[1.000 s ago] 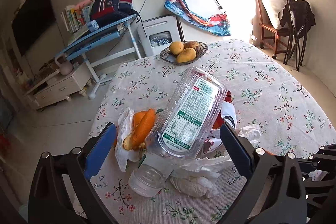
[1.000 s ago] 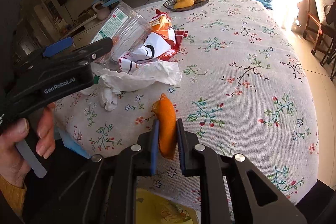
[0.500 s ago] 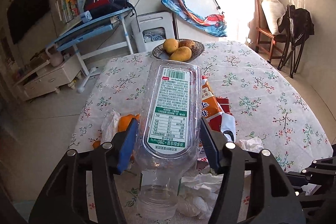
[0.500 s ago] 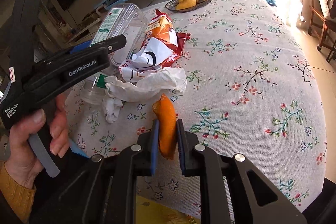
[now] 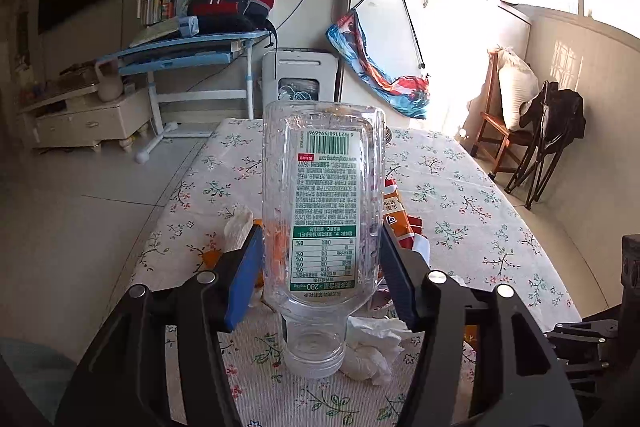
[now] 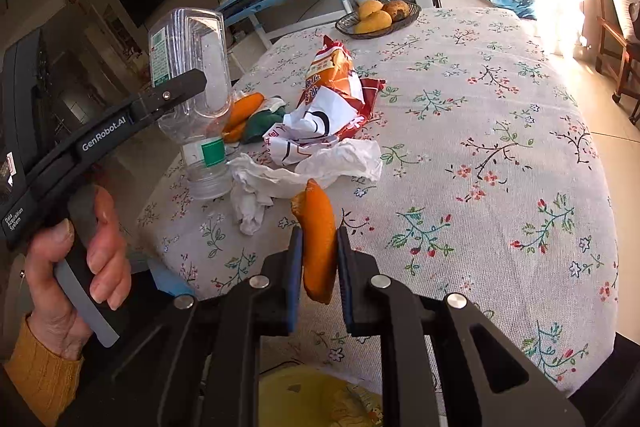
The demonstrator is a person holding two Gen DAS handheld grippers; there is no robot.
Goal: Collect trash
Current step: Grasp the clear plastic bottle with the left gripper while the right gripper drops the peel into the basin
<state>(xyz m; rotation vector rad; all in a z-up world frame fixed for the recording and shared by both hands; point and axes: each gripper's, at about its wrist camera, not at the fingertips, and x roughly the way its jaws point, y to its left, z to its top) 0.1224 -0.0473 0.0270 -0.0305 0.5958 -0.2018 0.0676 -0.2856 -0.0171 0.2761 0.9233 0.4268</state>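
Note:
A clear plastic bottle (image 5: 324, 195) with a green and white label hangs upside down, its open neck pointing at the table. My left gripper (image 5: 320, 239) is shut on it, and both blue pads press on its sides. In the right wrist view the same bottle (image 6: 192, 67) stands over the table's left edge, with a hand on the left gripper's handle. My right gripper (image 6: 319, 247) is shut on a piece of orange peel (image 6: 316, 211), held just above the flowered tablecloth (image 6: 480, 147).
A crumpled white tissue (image 6: 312, 167), an orange and red snack wrapper (image 6: 328, 107) and more orange peel (image 6: 242, 109) lie beside the bottle. A bowl of fruit (image 6: 378, 17) stands at the far edge. Something yellow (image 6: 312, 399) shows under my right gripper. Chairs (image 5: 540, 135) stand to the right.
My left gripper has shut on the bottle, rolled it straight and raised it slightly. The right gripper keeps the orange peel and has hardly moved.

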